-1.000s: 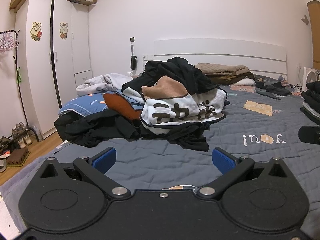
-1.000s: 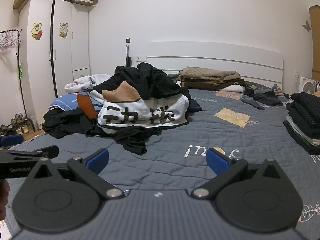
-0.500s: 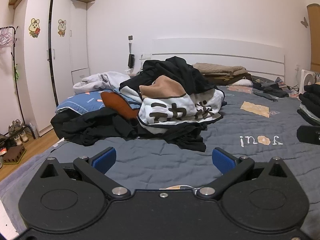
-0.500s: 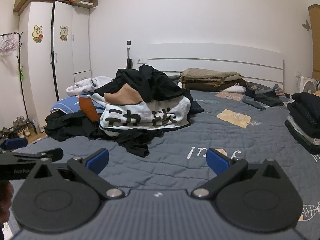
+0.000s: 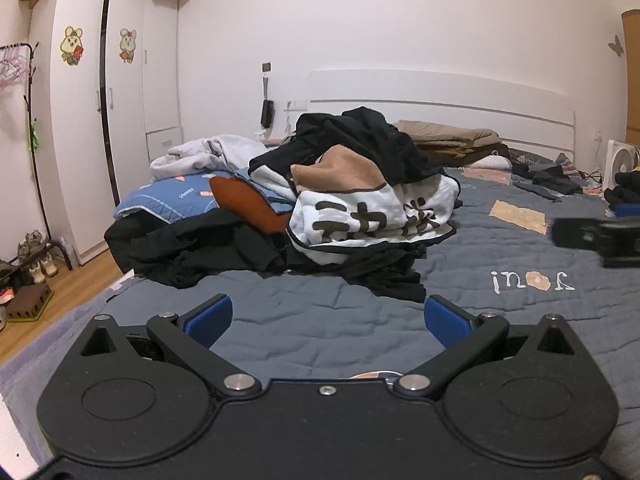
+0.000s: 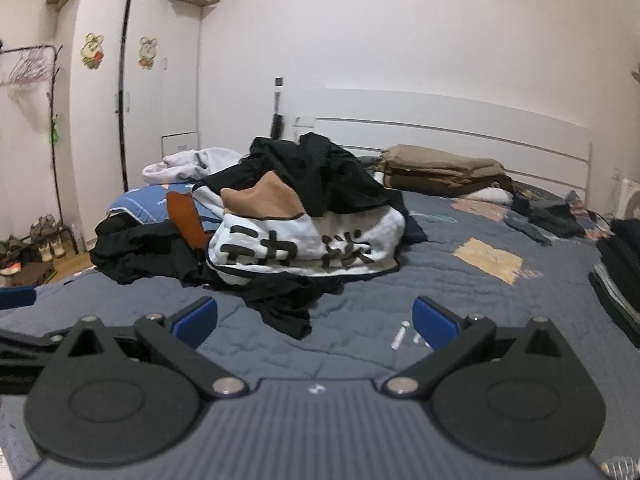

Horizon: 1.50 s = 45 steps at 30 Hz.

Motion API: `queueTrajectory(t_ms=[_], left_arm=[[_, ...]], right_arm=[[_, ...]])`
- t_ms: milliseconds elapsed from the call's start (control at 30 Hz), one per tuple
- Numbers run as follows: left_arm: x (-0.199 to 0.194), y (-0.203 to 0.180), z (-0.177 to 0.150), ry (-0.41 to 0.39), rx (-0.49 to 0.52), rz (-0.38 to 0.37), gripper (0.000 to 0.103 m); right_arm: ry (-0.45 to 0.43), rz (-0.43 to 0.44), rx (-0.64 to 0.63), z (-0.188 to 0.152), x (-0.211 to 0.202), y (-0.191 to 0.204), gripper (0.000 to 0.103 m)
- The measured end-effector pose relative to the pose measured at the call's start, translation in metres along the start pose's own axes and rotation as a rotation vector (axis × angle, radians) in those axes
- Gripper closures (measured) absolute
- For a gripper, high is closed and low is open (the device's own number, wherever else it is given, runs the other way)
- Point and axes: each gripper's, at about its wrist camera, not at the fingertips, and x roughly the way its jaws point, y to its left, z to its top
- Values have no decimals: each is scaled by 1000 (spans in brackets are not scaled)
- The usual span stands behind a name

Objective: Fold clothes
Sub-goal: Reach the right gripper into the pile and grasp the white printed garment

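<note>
A heap of unfolded clothes (image 5: 352, 200) lies on the grey quilted bed (image 5: 320, 320); it also shows in the right wrist view (image 6: 296, 232). On top lie black garments, a tan piece and a white garment with dark characters (image 5: 372, 220). A loose black garment (image 6: 288, 304) spills toward me. My left gripper (image 5: 326, 318) is open and empty above the quilt, short of the heap. My right gripper (image 6: 314, 318) is open and empty, close to the black garment's edge.
A folded stack of dark clothes (image 6: 620, 272) sits at the right. Folded tan and brown blankets (image 6: 440, 168) lie by the white headboard. A white wardrobe (image 5: 104, 120), a clothes rack and shoes (image 5: 36, 248) stand on the left. A white fan (image 5: 620, 164) is at the far right.
Both grippers have moved forward toward the heap, which looks larger now. The right gripper has advanced and turned a little left. Both stay open.
</note>
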Motion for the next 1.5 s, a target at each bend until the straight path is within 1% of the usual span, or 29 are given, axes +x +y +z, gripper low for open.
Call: queueTrajectory(t_ms=[200, 400, 467, 600, 700, 833, 900, 1033, 1100, 1200, 1267, 1333, 1367, 1400, 1433, 1467, 1500], left_arm=[[14, 26, 5, 25, -18, 12, 0], [28, 58, 10, 49, -47, 19, 0], [32, 70, 12, 55, -72, 15, 0], [40, 92, 15, 65, -111, 43, 0], [43, 108, 17, 72, -153, 58, 0], [48, 128, 18, 80, -215, 80, 0], [49, 134, 18, 77, -226, 91, 0], [48, 147, 19, 60, -237, 119, 0], [48, 157, 19, 57, -267, 134, 0], [48, 166, 17, 63, -307, 136, 0], [47, 169, 17, 66, -316, 142, 0], [46, 169, 18, 64, -314, 142, 0], [46, 169, 18, 64, -316, 140, 0], [47, 169, 18, 63, -318, 138, 0], [47, 168, 18, 63, -316, 135, 0], [47, 167, 18, 63, -309, 136, 0], [48, 166, 19, 62, -301, 136, 0]], right_arm=[[3, 55, -30, 17, 66, 14, 0], [7, 106, -120, 32, 137, 45, 0], [9, 129, -146, 33, 160, 56, 0], [19, 167, -240, 31, 208, 84, 0], [31, 187, -298, 23, 242, 103, 0], [53, 178, -394, 8, 283, 127, 1], [66, 157, -437, 0, 302, 137, 1], [78, 146, -502, -11, 327, 147, 2], [94, 123, -530, -14, 338, 149, 6], [104, 103, -532, -15, 352, 148, 10], [115, 108, -525, -16, 360, 148, 11], [124, 97, -541, -18, 367, 150, 19], [123, 83, -554, -19, 370, 152, 34], [124, 75, -553, -19, 372, 152, 58], [125, 75, -544, -18, 374, 152, 69], [127, 105, -507, -15, 373, 149, 78], [128, 128, -476, -13, 372, 146, 83]])
